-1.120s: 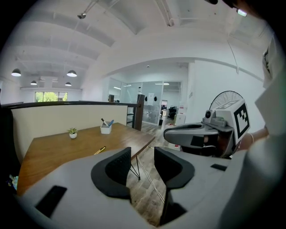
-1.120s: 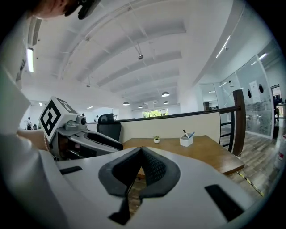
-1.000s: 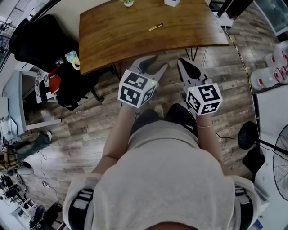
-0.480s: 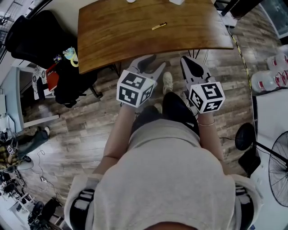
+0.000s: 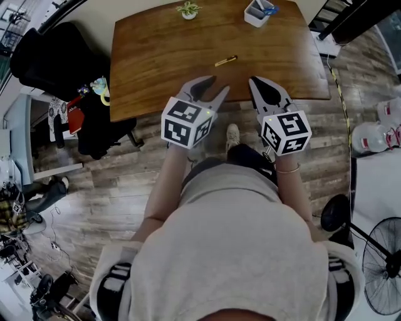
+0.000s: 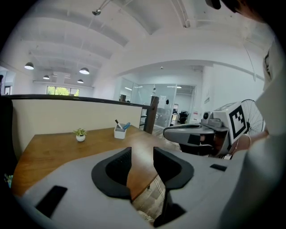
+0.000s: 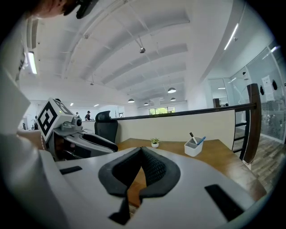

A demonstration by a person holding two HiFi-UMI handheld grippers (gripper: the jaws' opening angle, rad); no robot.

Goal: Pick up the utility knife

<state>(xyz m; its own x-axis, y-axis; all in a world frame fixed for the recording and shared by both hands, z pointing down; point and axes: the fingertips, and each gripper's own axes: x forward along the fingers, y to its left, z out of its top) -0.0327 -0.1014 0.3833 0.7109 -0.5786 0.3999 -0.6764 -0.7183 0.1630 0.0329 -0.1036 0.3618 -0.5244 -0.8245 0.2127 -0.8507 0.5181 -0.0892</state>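
The knife (image 5: pixel 226 61) is lying mid-table (image 5: pixel 150 50), far beyond both grippers. The left gripper (image 5: pixel 216 86) is being held open and empty, the right gripper (image 5: pixel 255 86) closed on nothing. The thin knife is likely being risked: jaws brought in too flat could skid it away.

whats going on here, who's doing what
A person stands at a wooden table with a gripper in each hand. The yellow utility knife lies untouched on the tabletop, ahead of both grippers. The left gripper has its jaws apart with nothing between them; the right gripper has its jaws together and empty. Both hang at the table's near edge. A small potted plant and a white pen holder sit at the far side.
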